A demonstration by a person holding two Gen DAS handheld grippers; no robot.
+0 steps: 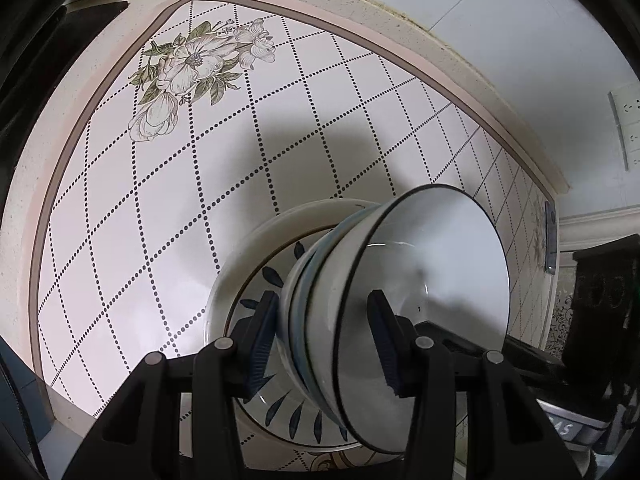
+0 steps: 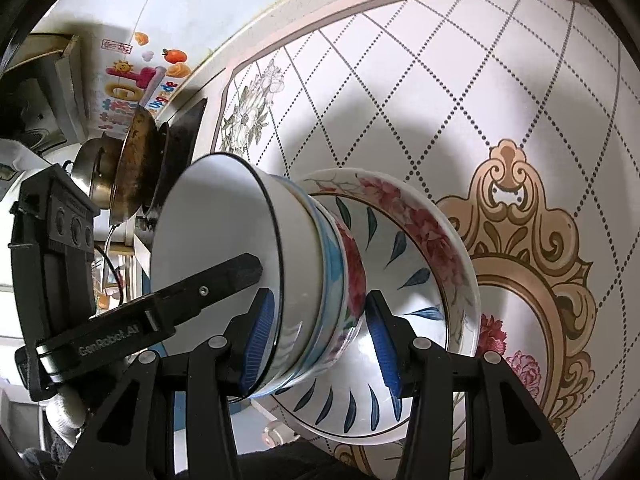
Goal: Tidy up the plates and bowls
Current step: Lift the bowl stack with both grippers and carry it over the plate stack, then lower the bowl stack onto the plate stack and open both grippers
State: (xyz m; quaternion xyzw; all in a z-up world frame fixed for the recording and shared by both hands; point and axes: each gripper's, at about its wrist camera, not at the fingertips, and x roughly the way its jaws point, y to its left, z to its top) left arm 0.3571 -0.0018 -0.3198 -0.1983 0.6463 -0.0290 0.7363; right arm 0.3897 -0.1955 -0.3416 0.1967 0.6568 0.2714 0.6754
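Observation:
A stack of three nested bowls (image 1: 344, 320) stands in a plate with blue leaf marks (image 1: 256, 276) on the patterned mat. The top bowl is white with a dark rim (image 2: 224, 248), over a blue one (image 2: 332, 268) and a red-flowered one (image 2: 354, 276). The leaf plate (image 2: 400, 248) rests in a red-flowered plate (image 2: 432, 228). My left gripper (image 1: 324, 328) straddles the bowls' wall, one finger (image 1: 384, 332) inside the top bowl. My right gripper (image 2: 320, 344) straddles the stack from the other side, its fingers (image 2: 258, 332) against the bowls. The left gripper's finger (image 2: 224, 276) reaches into the top bowl.
The mat (image 1: 160, 208) has a dotted diamond grid, a flower print and a gold ornament (image 2: 532, 240). A speckled counter edge (image 1: 360, 0) meets the white wall. A stove with a wok (image 2: 134, 160) and a steel pot (image 2: 94, 168) stands to the left. A dark box (image 1: 600, 292) stands at the right.

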